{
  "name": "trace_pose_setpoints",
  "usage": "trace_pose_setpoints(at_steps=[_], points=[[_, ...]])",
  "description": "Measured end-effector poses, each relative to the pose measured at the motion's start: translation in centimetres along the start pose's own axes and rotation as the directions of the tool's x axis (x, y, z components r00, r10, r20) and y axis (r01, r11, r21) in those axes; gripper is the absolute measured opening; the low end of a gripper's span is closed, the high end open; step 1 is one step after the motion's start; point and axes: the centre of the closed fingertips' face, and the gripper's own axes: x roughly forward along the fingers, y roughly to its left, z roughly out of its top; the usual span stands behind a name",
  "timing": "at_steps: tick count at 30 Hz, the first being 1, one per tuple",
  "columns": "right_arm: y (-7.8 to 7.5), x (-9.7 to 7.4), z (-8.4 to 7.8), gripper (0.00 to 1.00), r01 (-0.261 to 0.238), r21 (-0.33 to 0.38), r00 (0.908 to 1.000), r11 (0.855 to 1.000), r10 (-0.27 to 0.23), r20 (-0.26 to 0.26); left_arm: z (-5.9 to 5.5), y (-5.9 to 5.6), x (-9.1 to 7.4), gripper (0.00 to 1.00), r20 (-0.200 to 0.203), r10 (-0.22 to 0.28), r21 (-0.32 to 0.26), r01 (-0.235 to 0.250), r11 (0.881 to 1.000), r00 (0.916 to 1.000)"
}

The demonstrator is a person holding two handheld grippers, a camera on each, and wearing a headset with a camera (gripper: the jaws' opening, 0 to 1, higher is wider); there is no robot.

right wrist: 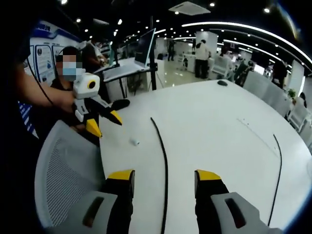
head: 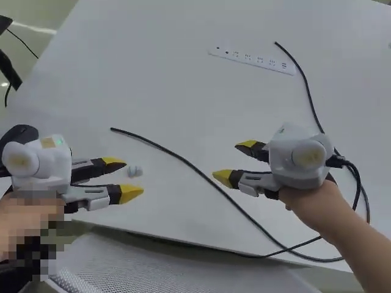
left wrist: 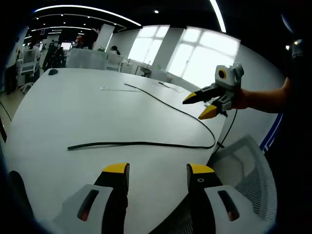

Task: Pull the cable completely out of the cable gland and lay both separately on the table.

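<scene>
i'm holding left gripper and right gripper spread, empty; cable gland and black cable are lying apart on table.

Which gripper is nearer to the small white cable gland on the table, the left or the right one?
Left. The left gripper is just beside the cable gland; the right gripper is farther off, across the black cable.

Bright ceiling strips and window glare, soft shadows, fisheye-bent edges, slight blur.
</scene>
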Motion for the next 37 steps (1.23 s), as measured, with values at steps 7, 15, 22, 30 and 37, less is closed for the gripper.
trace_pose_setpoints(at_steps=[7,15,22,30,37], points=[[0.8,-2.8,-1.9,0.56,0.01,0.071,0.998,0.997,-0.014,0.061,1.3,-1.4,-1.2,0.57,0.018,0.02,0.018,-0.02,1.0,0.9997],[2.0,-4.9,-4.2,0.66,0.027,0.142,0.9917,0.99,-0.045,0.121,1.1,-2.4,-2.0,0.65,0.004,0.064,0.048,-0.064,0.997,0.998],[3.1,-5.5,-7.6,0.74,0.036,0.203,0.9945,0.978,-0.055,0.089,0.1,-2.8,-2.5,0.76,-0.032,0.092,0.058,-0.09,0.994,0.9952],[4.0,-5.8,-8.7,0.83,0.012,0.292,0.9955,0.956,-0.039,0.086,-0.9,-2.7,-3.1,0.87,-0.08,0.124,0.093,-0.116,0.989,0.9891],[4.8,-5.7,-8.9,0.91,-0.001,0.266,0.9964,0.964,-0.021,0.082,-1.1,-2.7,-3.6,0.96,-0.078,0.131,0.057,-0.127,0.99,0.9883]])
